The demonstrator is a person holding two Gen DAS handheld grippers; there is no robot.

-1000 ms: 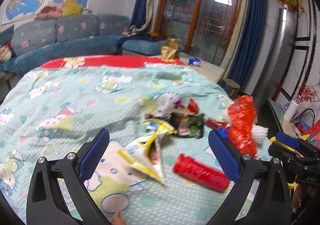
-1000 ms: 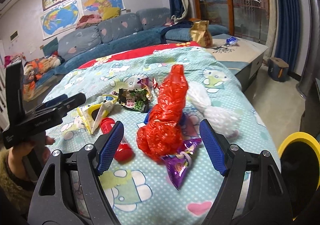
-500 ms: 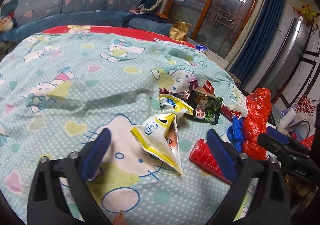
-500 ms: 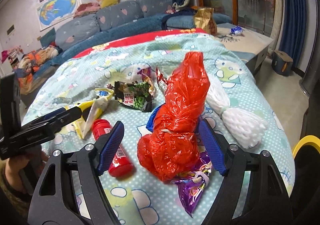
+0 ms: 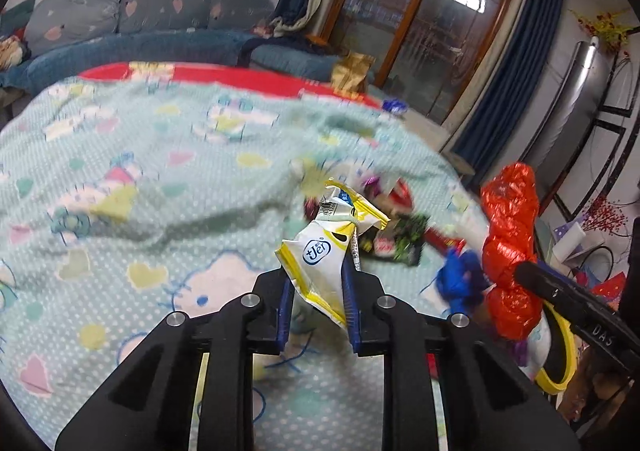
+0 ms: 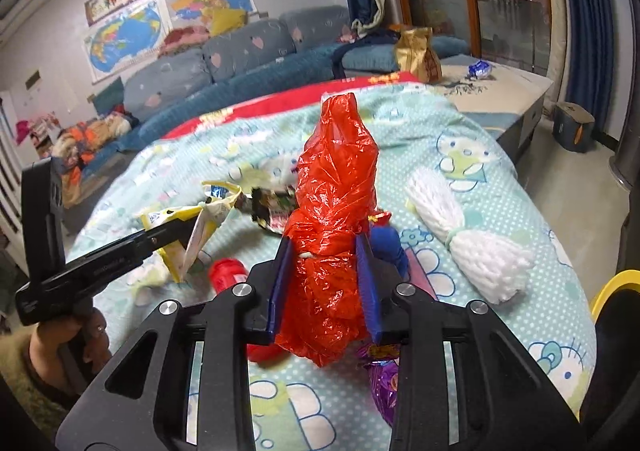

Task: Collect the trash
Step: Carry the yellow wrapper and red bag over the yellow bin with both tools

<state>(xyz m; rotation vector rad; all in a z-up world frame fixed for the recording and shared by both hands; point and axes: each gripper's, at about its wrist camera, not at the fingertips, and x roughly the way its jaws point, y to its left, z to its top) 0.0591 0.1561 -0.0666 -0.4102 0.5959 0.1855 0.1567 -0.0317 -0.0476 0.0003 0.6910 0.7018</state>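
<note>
Blue sofa [image 6: 240, 51], wall maps [image 6: 128, 35], glass doors [image 5: 420, 31], possibly wood-framed

Home living room; sofa [image 6: 240, 51]; curtains [image 5: 508, 63]

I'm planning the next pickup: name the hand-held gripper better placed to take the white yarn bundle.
Right. The white yarn bundle lies just beside the right hand-held gripper, though its jaws are closing on the red plastic bag, which must go first.

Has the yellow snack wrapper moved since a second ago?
Yes. The yellow snack wrapper is lifted off the blanket between the closing left gripper jaws.
</note>
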